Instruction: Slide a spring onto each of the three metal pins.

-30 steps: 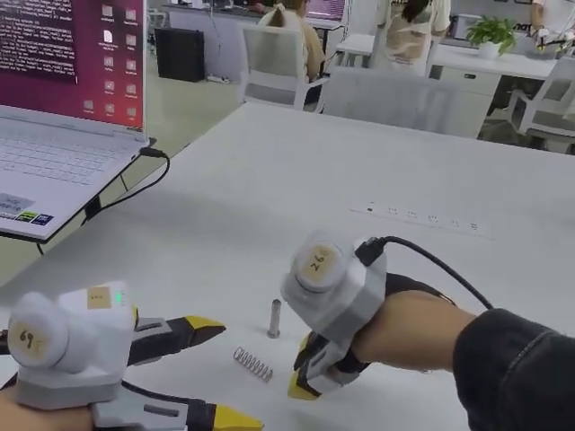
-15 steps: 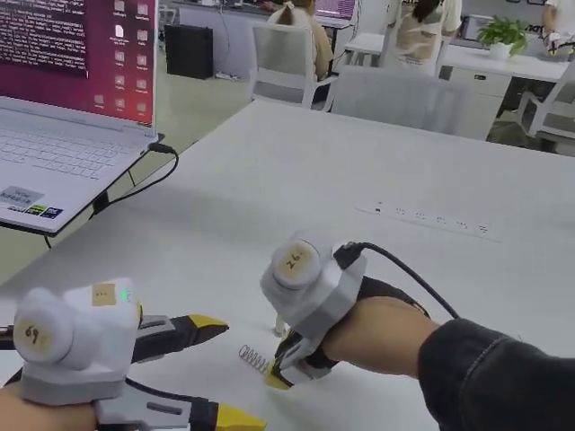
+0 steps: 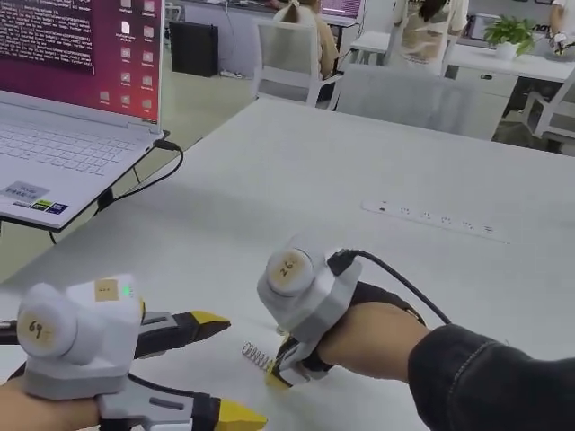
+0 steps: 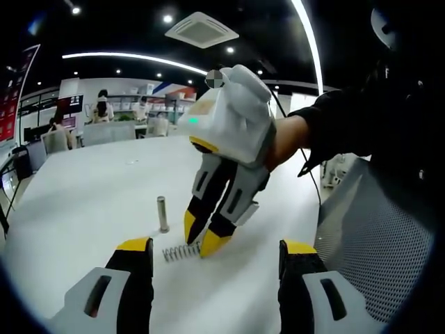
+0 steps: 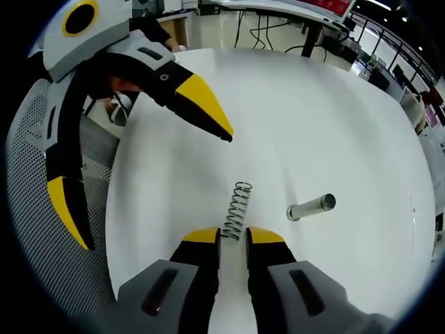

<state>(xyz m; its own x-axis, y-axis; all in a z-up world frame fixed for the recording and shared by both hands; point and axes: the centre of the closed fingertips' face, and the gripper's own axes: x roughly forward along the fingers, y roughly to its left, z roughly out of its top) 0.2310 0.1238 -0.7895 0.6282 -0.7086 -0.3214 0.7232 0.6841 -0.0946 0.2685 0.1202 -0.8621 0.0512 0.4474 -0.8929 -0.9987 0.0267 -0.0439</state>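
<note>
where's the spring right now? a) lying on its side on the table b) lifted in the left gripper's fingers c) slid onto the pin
a: the spring lies flat on the table beside the bare pin, one end between the fingers of the right gripper.

Open-plan office. Large white worktop with an open silver laptop showing a magenta desktop. Behind it, rows of white desks and white chairs, seated people, a potted green plant. Ceiling has a square air vent and long strip lights.
</note>
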